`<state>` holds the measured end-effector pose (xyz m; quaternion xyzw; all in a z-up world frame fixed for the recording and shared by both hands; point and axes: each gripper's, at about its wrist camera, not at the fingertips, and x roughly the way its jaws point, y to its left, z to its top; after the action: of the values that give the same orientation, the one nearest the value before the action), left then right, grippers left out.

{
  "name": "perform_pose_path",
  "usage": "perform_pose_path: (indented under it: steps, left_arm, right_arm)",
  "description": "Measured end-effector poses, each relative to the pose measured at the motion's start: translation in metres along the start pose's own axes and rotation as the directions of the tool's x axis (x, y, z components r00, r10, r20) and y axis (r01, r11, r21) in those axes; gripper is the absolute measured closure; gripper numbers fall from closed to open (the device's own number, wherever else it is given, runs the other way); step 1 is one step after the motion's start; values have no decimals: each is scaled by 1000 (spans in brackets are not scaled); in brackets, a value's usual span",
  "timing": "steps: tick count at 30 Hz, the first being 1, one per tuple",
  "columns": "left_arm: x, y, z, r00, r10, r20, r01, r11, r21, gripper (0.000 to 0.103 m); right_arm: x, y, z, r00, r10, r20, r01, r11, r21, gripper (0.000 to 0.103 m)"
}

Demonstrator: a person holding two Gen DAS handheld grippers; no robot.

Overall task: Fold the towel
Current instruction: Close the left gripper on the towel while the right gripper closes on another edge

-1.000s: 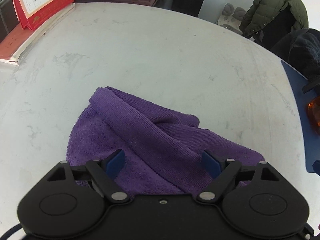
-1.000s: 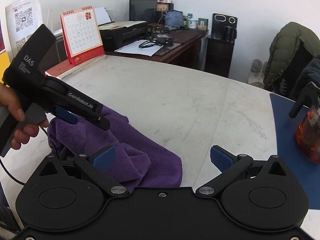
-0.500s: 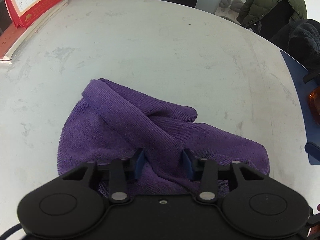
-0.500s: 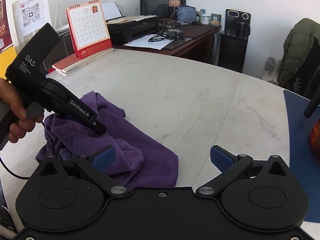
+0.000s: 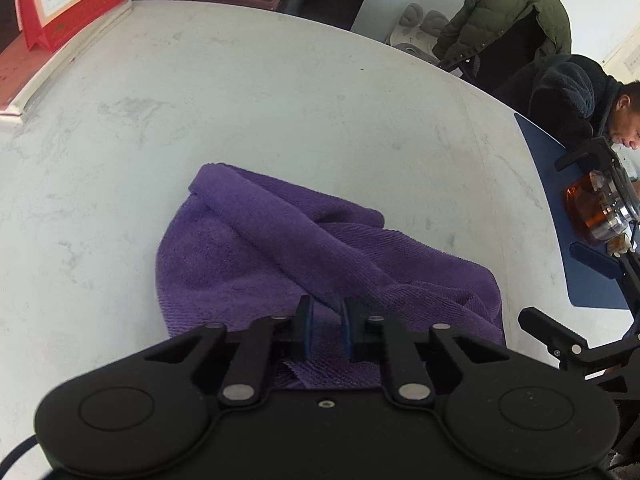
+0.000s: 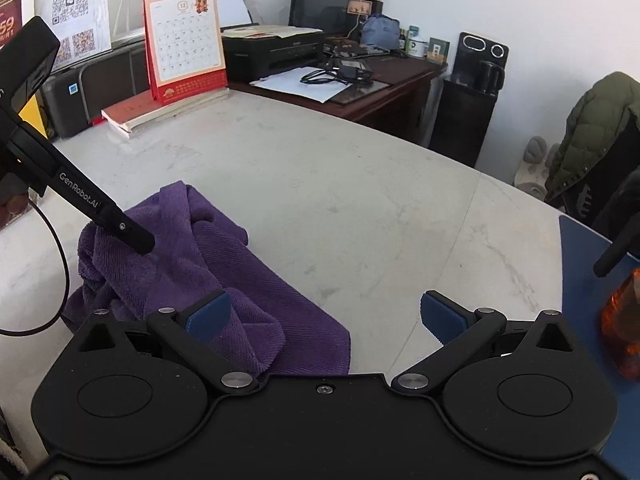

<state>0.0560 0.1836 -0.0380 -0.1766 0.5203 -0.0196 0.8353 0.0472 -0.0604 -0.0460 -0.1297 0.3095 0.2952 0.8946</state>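
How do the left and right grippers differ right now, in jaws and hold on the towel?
The left gripper has just been closing; its jaws stand narrow, pinching a ridge of the purple towel. The right gripper stands wide open and holds nothing, one pad over the towel's near edge. Both are black with blue pads, over the pale table.

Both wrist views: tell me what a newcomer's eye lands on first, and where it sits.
The crumpled purple terry towel stands out first, heaped on the pale marble-look table just ahead of both grippers. The left gripper has just been closing its jaws and pinches a ridge of the cloth, while the right gripper is wide open with nothing between its blue pads. A red desk calendar stands at the table's far edge.
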Motion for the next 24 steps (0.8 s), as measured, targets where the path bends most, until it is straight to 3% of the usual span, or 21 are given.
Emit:
perform_pose_path:
  steps: [1,3,5,8,13,18,24]
  left_arm:
    - [1,3,3,1000,-12,-3,12,1000,-18,81]
    - [5,4,12,1000,-12,11,12,999,-44,61]
    - [9,-1,22,1000,-3,27,4,999,-43,56]
    - [23,-9,33,1000,21,-7,-21,999,-34,48]
    - [53,-19,32,989,124,-85,-124,992,10,47]
    - [52,-12,24,994,101,-46,-99,995,26,48]
    - [44,11,18,998,-6,-57,6,1000,-1,78]
  right_arm:
    - [2,1,3,1000,0,-3,0,1000,-15,0]
    - [10,6,12,1000,0,-16,-1,999,-53,0]
    - [15,9,18,1000,2,-23,-4,997,-77,0]
    - [21,17,27,1000,1,-28,-4,994,-109,0]
    - [27,24,26,999,-9,-47,4,995,-98,0]
    - [27,25,19,998,-4,-56,-1,997,-75,0]
    - [33,13,19,999,6,-54,-8,999,-32,2]
